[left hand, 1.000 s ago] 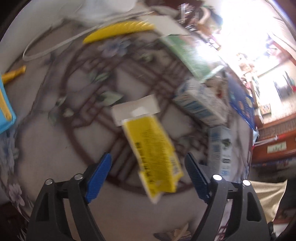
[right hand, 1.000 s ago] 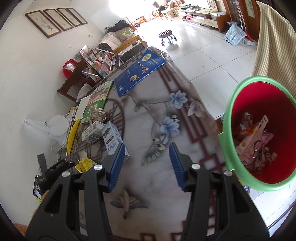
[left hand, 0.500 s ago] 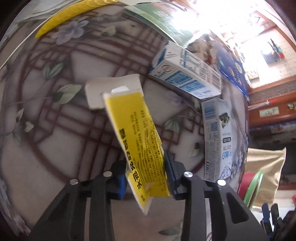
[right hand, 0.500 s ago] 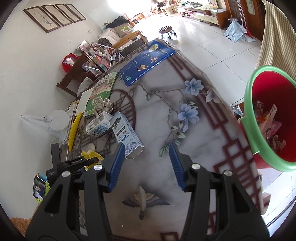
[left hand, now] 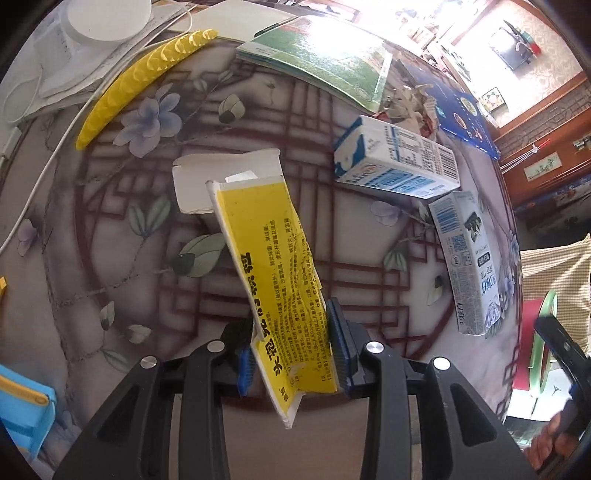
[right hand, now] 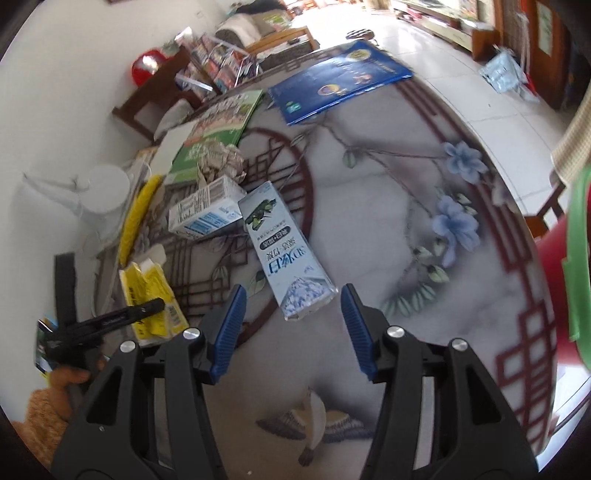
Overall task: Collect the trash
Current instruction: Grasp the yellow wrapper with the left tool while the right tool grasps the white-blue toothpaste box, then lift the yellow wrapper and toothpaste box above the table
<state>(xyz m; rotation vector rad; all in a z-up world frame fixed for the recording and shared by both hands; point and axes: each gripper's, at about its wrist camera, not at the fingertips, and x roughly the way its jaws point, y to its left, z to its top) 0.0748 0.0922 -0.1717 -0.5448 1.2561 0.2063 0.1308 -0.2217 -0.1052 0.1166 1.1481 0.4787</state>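
My left gripper [left hand: 291, 349] is shut on the near end of a flattened yellow box [left hand: 273, 273], whose white flap still lies on the patterned tabletop. The same yellow box [right hand: 147, 291] shows at the left of the right wrist view, clamped by the left gripper [right hand: 155, 306]. My right gripper [right hand: 290, 328] hovers just short of a pale blue milk carton [right hand: 284, 254] lying on its side; its jaws are opening with nothing between them. A second white-and-blue carton [right hand: 203, 214] and a crumpled paper ball [right hand: 221, 162] lie behind. The green-rimmed red bin [right hand: 576, 266] is at the right edge.
A green booklet [right hand: 218, 129] and a blue folder [right hand: 340, 81] lie at the table's far side. A yellow curved strip [left hand: 133, 88], white cable and white round object [left hand: 107, 18] sit at the back left. A blue container [left hand: 22, 406] is at the left edge.
The left gripper closed on the yellow box and rolled with it. The right gripper swung away from the bin toward the pale blue carton, and its jaws widened slightly.
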